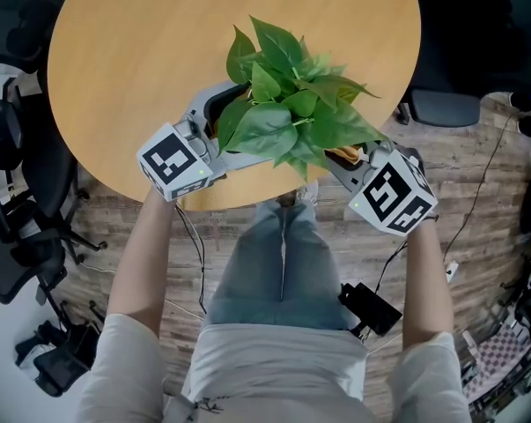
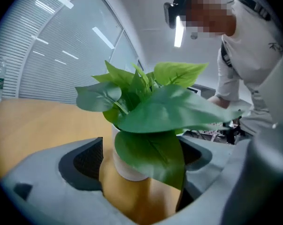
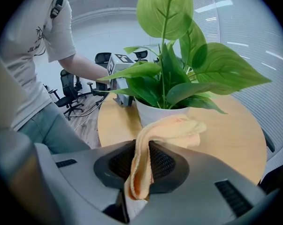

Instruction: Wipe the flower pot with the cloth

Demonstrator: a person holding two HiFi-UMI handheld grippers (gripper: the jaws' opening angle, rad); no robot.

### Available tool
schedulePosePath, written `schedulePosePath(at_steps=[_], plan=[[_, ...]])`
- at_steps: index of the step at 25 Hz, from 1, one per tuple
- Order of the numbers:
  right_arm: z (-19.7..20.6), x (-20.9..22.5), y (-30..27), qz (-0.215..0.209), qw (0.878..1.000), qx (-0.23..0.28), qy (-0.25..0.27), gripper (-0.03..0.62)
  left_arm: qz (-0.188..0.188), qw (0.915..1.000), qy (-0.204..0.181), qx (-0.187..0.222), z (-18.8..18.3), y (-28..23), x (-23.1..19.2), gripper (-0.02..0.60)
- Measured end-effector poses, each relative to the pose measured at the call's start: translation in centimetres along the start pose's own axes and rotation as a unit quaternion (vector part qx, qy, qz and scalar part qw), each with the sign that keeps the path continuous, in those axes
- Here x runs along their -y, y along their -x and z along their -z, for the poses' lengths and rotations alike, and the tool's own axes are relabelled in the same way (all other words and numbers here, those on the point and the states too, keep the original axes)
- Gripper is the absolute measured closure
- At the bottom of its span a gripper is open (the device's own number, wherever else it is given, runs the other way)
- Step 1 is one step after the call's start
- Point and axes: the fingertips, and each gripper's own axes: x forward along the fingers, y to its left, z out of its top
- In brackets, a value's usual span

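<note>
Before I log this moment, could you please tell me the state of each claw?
Left claw: open, jaws either side of the white flower pot.
Right claw: closed on the orange cloth.

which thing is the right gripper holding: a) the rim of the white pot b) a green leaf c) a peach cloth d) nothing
C: in the right gripper view the right gripper has its jaws shut on a peach cloth, whose loose end lies toward the white flower pot.
</note>
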Motion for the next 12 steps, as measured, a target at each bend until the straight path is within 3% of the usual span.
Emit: schedulePosePath(at_steps=[7,12], plan=[[-0.2,-0.1,0.0,-0.001,1.000,-0.004,0.003,0.533,0.097,0.9950,-0.023,-0.007,-0.9,-1.1,0.6,0.087],[0.0,0.0,0.4,-0.002,1.000,-0.006,-0.005,0.533,0.099,0.9950,-0.008,0.000,-1.0,-1.1,0.4,0.108]])
